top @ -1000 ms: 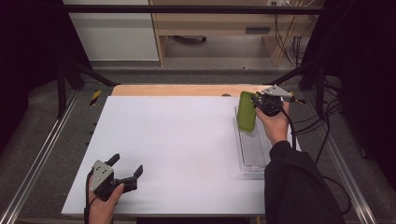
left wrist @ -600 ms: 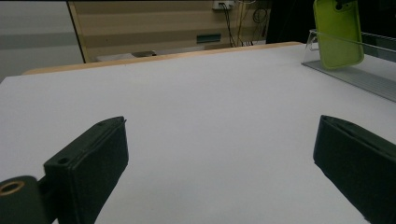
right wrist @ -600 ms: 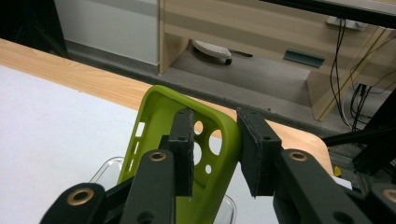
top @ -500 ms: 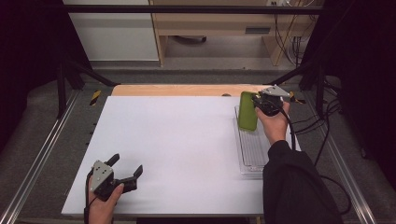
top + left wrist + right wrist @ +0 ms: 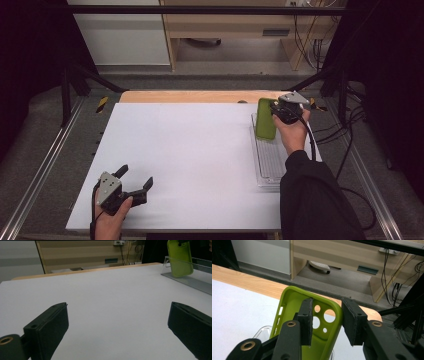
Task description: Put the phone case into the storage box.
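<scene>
The right gripper [image 5: 327, 320] has just been opening its jaws; they straddle the top edge of the green case [image 5: 294, 322], and the right pad [image 5: 352, 320] now stands clear of it. The case stands upright, long axis vertical, at the far end of the clear tray [image 5: 270, 165]. The left gripper [image 5: 136, 181] rests wide open and empty, well apart from the tray.

High view: overhead, facing forward-down over the table [image 5: 200, 150]. Gripper views sit low and close; all three share the green phone case [image 5: 265, 120].
</scene>
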The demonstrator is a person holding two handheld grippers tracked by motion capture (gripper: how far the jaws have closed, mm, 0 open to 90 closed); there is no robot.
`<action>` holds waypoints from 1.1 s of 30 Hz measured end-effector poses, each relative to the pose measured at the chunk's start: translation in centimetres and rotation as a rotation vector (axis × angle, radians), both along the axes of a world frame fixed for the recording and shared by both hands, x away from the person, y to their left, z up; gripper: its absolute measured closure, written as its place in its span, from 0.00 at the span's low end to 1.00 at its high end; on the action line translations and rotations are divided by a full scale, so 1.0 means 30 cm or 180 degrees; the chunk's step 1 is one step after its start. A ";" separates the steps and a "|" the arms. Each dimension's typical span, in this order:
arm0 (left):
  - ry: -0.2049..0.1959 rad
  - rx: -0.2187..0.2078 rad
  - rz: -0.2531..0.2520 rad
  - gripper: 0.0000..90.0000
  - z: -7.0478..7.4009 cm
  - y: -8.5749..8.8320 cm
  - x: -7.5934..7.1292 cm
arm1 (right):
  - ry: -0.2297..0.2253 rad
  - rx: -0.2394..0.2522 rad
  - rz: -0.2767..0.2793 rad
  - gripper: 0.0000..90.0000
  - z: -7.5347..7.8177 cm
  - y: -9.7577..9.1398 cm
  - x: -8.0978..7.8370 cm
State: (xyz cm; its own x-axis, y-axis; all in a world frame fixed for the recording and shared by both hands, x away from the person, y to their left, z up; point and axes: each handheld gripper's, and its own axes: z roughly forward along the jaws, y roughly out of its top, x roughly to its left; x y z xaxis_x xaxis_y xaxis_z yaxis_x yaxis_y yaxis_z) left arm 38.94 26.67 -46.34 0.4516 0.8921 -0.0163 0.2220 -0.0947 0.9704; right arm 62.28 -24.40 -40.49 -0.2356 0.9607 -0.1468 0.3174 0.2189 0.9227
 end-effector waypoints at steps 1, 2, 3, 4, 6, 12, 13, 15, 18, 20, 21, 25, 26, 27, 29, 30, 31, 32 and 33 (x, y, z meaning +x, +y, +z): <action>-0.0001 0.0001 0.0000 0.03 0.000 0.000 0.000 | -0.0001 -0.0003 -0.0004 0.70 -0.001 0.001 0.000; -0.0001 0.0003 0.0001 0.03 0.000 0.000 0.000 | -0.0006 -0.0012 -0.0006 0.70 -0.002 0.002 0.001; -0.0003 0.0004 0.0004 0.03 0.000 0.000 0.000 | -0.0003 -0.0006 -0.0010 0.70 -0.003 0.004 0.002; -0.0003 0.0000 0.0009 0.03 0.000 -0.001 -0.001 | -0.0002 0.0003 0.0000 0.70 -0.005 0.005 0.004; -0.0004 0.0011 0.0002 0.03 0.000 -0.001 0.000 | -0.0003 -0.0007 -0.0001 0.70 -0.007 0.009 0.006; -0.0008 0.0001 -0.0014 0.03 0.001 -0.003 -0.001 | 0.0022 -0.0034 -0.0040 0.70 -0.014 0.016 0.010; -0.0011 -0.0001 -0.0003 0.03 0.001 -0.003 -0.001 | 0.0026 -0.0025 -0.0047 0.70 -0.014 0.018 0.010; -0.0005 0.0008 0.0005 0.03 0.001 -0.003 0.000 | 0.0037 -0.0042 -0.0052 0.70 -0.014 0.023 0.012; -0.0019 0.0015 -0.0007 0.03 0.002 -0.005 -0.001 | 0.0042 -0.0045 -0.0065 0.70 -0.015 0.030 0.013; -0.0009 0.0012 -0.0007 0.03 0.001 -0.006 -0.001 | 0.0042 -0.0039 -0.0076 0.70 -0.016 0.032 0.014; -0.0010 0.0014 -0.0009 0.03 0.001 -0.006 -0.001 | 0.0042 -0.0040 -0.0079 0.69 -0.016 0.032 0.014; -0.0007 0.0016 -0.0015 0.03 0.001 -0.007 -0.001 | 0.0039 -0.0027 -0.0104 0.69 -0.017 0.036 0.015; -0.0006 0.0018 -0.0016 0.03 0.001 -0.008 -0.001 | 0.0038 -0.0023 -0.0106 0.69 -0.017 0.037 0.016; -0.0005 0.0035 -0.0024 0.03 0.001 -0.009 -0.002 | 0.0039 -0.0020 -0.0109 0.69 -0.017 0.038 0.016; -0.0007 0.0048 -0.0031 0.03 0.001 -0.012 -0.002 | 0.0034 -0.0019 -0.0110 0.69 -0.018 0.040 0.017; -0.0004 0.0038 -0.0028 0.03 0.000 -0.015 -0.002 | 0.0034 -0.0023 -0.0112 0.69 -0.018 0.041 0.018; -0.0003 0.0037 -0.0030 0.03 0.000 -0.016 -0.002 | 0.0029 -0.0018 -0.0111 0.69 -0.018 0.042 0.018; -0.0006 0.0041 -0.0034 0.03 0.000 -0.017 -0.003 | 0.0027 -0.0003 -0.0114 0.68 -0.018 0.043 0.018; -0.0009 0.0037 -0.0035 0.03 0.001 -0.017 -0.003 | 0.0025 -0.0003 -0.0112 0.68 -0.018 0.043 0.018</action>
